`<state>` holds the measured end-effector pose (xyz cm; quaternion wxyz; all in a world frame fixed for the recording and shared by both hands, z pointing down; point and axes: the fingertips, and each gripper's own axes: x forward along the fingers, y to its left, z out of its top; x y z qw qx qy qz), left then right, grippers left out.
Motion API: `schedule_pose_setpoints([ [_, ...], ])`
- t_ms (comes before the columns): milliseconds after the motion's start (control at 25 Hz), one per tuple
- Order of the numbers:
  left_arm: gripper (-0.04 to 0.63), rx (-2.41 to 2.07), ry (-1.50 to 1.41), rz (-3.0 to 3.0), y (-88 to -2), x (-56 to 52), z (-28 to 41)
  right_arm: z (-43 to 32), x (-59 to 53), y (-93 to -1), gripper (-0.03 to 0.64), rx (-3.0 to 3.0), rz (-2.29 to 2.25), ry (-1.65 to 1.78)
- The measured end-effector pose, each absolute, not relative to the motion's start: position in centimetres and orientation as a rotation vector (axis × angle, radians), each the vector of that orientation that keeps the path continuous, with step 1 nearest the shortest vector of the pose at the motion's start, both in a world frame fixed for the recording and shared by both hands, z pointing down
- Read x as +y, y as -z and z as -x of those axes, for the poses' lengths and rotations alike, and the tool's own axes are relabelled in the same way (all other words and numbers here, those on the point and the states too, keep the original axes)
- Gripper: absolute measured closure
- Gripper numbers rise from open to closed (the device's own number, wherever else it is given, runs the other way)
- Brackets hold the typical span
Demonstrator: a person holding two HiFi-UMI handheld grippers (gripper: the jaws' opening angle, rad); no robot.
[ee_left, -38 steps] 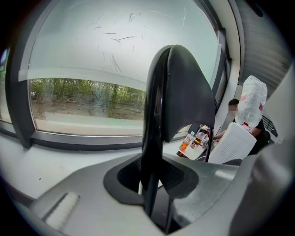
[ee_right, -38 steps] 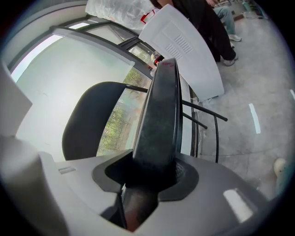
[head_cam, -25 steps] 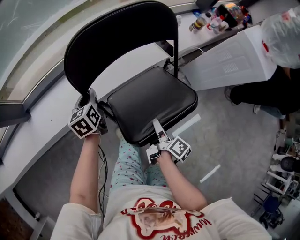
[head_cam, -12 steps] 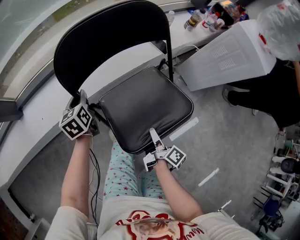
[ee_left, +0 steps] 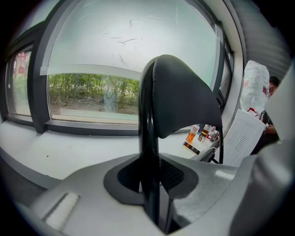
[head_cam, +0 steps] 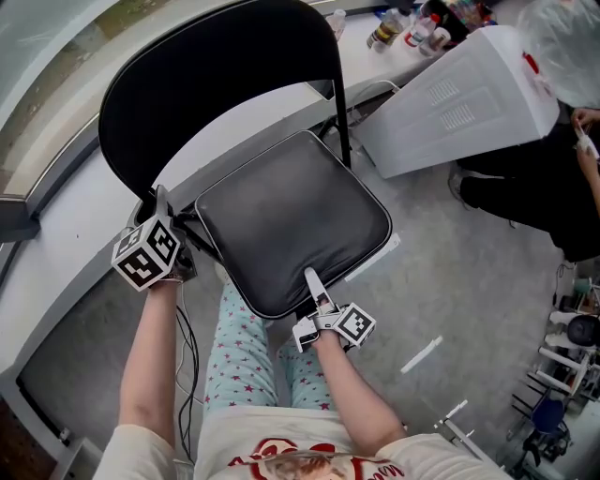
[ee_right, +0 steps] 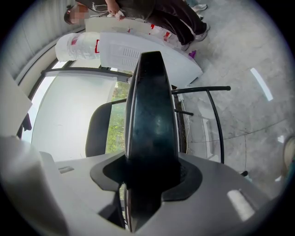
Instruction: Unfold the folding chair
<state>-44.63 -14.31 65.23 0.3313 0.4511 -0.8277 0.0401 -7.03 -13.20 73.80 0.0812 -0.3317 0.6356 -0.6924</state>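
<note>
The black folding chair stands open in front of me, its curved backrest [head_cam: 216, 84] up and its padded seat [head_cam: 291, 216] tipped down toward me. My left gripper [head_cam: 161, 204] is shut on the black frame tube [ee_left: 148, 152] at the chair's left side, below the backrest. In the left gripper view the tube runs straight up between the pads of that gripper [ee_left: 152, 184]. My right gripper [head_cam: 312, 281] is shut on the seat's front edge [ee_right: 152, 129], which fills that gripper's [ee_right: 147, 184] jaws. Those jaws have just been opening slightly, with the seat edge still between them.
A white ledge [head_cam: 56, 234] under a window runs behind the chair, with several bottles [head_cam: 394, 28] at its far end. A white slatted box [head_cam: 459, 94] leans at the right, beside a person in dark clothes [head_cam: 544, 187]. My legs [head_cam: 244, 347] are below the seat. White tape strips [head_cam: 422, 353] mark the grey floor.
Both grippers have come down and toward me with the chair. The seat has swung lower and lies flatter. The left gripper has shifted left in the head view.
</note>
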Motion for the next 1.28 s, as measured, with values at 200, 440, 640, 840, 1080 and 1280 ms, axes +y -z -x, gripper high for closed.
schedule_pose_setpoints([
  [200, 0.514, -2.174, -0.106, -1.165, -65.6, -13.7, 43.8, 5.7, -12.5, -75.1, 0.391, 1.903, 0.979, 2.059],
  [440, 0.514, -2.167, -0.137, -1.116, -66.8, -13.4, 42.9, 4.2, -12.0, -77.1, 0.377, 1.886, 0.991, 2.066],
  [640, 0.514, -2.139, -0.158, -1.11, -67.9, -13.0, 42.8, 3.2, -11.1, -78.5, 0.37, 1.897, 0.988, 2.055],
  [840, 0.512, -2.116, -0.174, -1.101, -68.6, -12.9, 42.6, 2.4, -10.7, -79.5, 0.363, 1.883, 0.977, 2.049],
  [1080, 0.512, -2.122, -0.203, -1.136, -69.2, -12.6, 41.8, 1.4, -10.0, -80.6, 0.357, 1.884, 0.94, 2.034],
  [1280, 0.537, -2.113, -0.25, -1.152, -69.7, -12.8, 41.0, 0.5, -9.5, -81.8, 0.356, 1.865, 0.956, 2.041],
])
